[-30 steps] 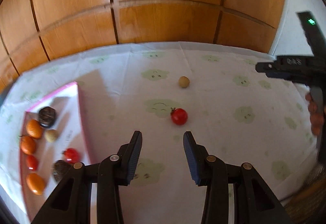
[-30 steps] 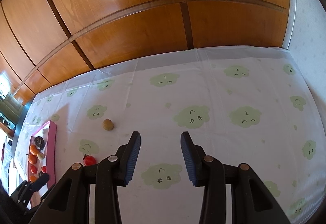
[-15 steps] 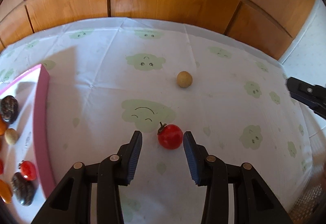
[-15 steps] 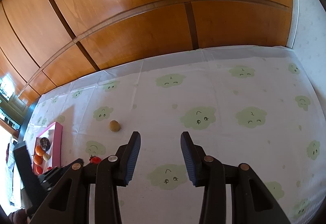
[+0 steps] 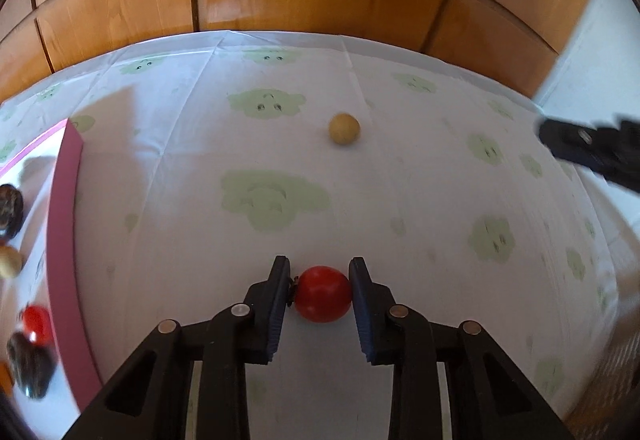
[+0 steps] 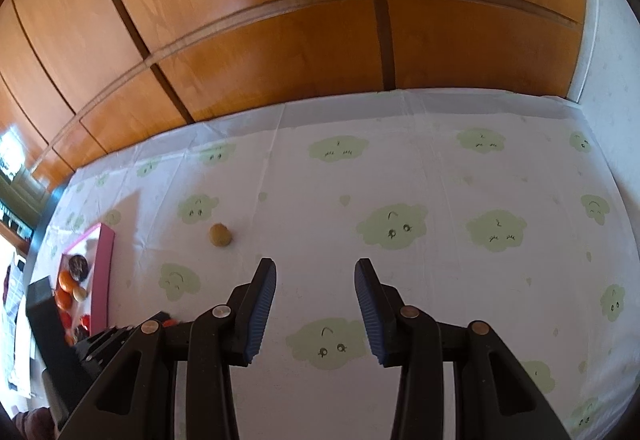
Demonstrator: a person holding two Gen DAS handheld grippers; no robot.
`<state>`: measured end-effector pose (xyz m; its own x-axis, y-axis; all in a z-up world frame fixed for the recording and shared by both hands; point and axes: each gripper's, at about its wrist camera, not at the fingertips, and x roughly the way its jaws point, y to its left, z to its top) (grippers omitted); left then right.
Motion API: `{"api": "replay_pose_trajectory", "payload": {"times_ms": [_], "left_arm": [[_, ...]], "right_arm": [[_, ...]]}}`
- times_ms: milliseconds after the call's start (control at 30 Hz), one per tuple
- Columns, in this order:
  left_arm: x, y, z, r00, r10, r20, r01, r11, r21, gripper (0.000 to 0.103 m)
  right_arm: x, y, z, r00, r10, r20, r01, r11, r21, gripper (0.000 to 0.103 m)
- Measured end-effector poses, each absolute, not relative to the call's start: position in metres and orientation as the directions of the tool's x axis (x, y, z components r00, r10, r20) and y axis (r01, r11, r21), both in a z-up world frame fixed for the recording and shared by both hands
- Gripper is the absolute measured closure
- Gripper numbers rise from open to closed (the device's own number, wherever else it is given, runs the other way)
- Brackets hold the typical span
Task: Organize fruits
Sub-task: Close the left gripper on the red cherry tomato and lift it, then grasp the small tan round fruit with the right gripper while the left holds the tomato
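Observation:
A red tomato [image 5: 323, 294] sits on the cloud-print cloth between the pads of my left gripper [image 5: 320, 266]. Its jaws are closing, the right pad is against the fruit's skin and the left pad against its stem end. Further out on the cloth lies a small tan round fruit [image 5: 344, 129], which also shows in the right wrist view [image 6: 220, 234], left of my right gripper [image 6: 316, 268]. That gripper hangs open over bare cloth with nothing between its fingers. The pink tray [image 5: 64, 240] at the left holds several fruits: red, tan, orange and dark ones.
Wooden cabinet doors [image 6: 280, 59] close off the far side of the table. The pink tray [image 6: 102, 272] stands near the left table edge. The right gripper's black body [image 5: 592, 151] reaches in from the right in the left wrist view.
My left gripper came down and forward over the red tomato, and its jaws narrowed onto it. The right gripper stayed in place, still open.

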<state>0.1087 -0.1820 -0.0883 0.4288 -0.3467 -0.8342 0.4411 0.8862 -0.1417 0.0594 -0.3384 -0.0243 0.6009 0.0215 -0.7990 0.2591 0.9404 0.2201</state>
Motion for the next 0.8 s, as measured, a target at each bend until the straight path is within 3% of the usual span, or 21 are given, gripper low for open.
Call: {"api": "replay_pose_trajectory", "payload": {"times_ms": [167, 567, 800], "left_arm": [[0.076, -0.174, -0.092, 0.48, -0.328, -0.813, 0.496, 0.866, -0.056, 0.072], [0.072, -0.167, -0.095, 0.509, -0.36, -0.782, 0.51, 0.858, -0.063, 0.071], [0.072, -0.166, -0.096, 0.509, -0.371, -0.777, 0.508, 0.858, -0.077, 0.071]], "right_arm": [[0.064, -0.325, -0.037, 0.557, 0.04, -0.829, 0.213, 0.958, 0.19, 0.062], [0.122, -0.277, -0.057, 0.485, 0.214, -0.848, 0.068, 0.958, 0.28, 0.062], [0.174, -0.254, -0.077, 0.439, 0.172, -0.882, 0.053, 0.975, 0.217, 0.062]]}}
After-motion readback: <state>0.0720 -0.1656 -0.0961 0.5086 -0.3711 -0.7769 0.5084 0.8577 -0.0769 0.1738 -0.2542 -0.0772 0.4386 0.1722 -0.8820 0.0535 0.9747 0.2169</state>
